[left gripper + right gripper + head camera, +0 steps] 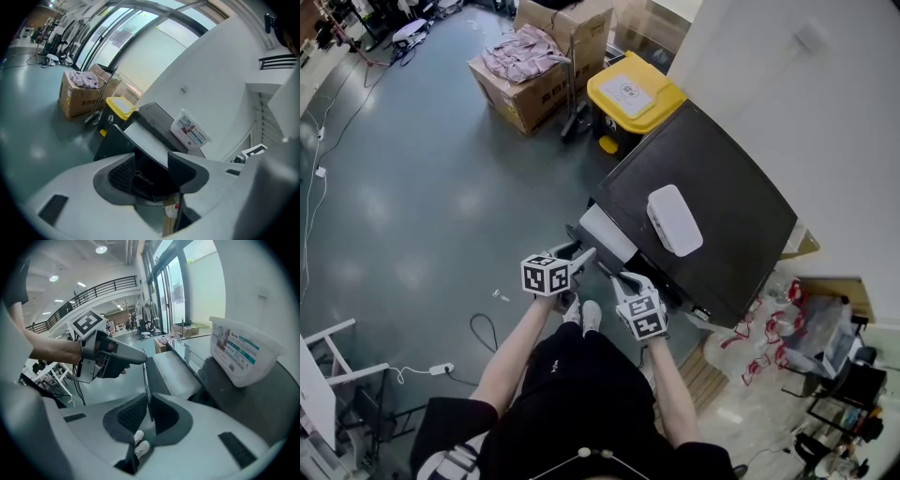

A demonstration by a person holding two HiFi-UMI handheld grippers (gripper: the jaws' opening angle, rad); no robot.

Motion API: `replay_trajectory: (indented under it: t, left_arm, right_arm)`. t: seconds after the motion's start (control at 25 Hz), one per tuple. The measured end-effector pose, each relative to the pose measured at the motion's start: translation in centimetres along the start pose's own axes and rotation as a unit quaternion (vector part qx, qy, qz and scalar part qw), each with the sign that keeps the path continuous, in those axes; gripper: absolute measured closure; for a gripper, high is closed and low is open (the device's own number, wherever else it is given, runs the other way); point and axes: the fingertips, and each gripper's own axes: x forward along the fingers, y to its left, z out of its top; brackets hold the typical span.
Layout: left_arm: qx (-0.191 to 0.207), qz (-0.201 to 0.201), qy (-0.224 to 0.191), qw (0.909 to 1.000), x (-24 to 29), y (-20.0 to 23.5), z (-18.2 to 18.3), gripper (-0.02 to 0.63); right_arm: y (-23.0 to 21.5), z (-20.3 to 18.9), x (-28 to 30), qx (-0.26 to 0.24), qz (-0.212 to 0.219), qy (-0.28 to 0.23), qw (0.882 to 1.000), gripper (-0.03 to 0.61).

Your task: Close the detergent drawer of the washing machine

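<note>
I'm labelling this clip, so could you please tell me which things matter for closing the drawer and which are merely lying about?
Job: detergent drawer, washing machine, left claw, right claw.
Lying about: white tub, yellow-lidded bin, cardboard box, power strip.

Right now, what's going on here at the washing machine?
A person stands at the washing machine with a tool in each hand. Its detergent drawer sticks out at the front corner, not yet closed. The right tool is clamped on the thin edge of the drawer's front panel. The left tool has its jaws wide with that panel between them; whether they press on it I cannot tell. A white tub sits on top of the machine.
</note>
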Motion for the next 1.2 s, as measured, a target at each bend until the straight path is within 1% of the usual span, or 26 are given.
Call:
replay_trajectory:
  t: [0.32,0.56,0.72,0.88,1.04,1.2]
  left_arm:
    - [-0.004,-0.002,-0.002,1.0000,1.8,-0.3,1.2,0.408]
    - [0.003,0.000,0.001,1.0000,3.0,-0.6,1.8,0.408]
    - [0.005,0.002,0.004,1.0000,3.6,-0.4,2.2,0.408]
    - [0.010,0.006,0.010,0.9999,4.1,-0.4,2.5,0.408]
    - [0.006,-0.002,0.004,1.0000,4.4,-0.9,2.9,0.408]
    - [0.002,0.000,0.005,1.0000,5.1,-0.8,3.0,0.408]
  right_arm:
    - [-2.2,0.9,0.0,-0.001,-0.025,-0.004,1.000,0.540]
    - [-3.5,1.5,0.1,-0.008,-0.039,-0.014,0.999,0.540]
    - [-3.9,1.2,0.3,-0.005,-0.043,0.004,0.999,0.540]
    - [-4.5,1.3,0.4,-0.009,-0.059,0.015,0.998,0.540]
    - [-4.9,1.3,0.4,-0.009,-0.065,0.017,0.998,0.540]
    - [-5.6,1.5,0.3,-0.006,-0.073,0.018,0.997,0.540]
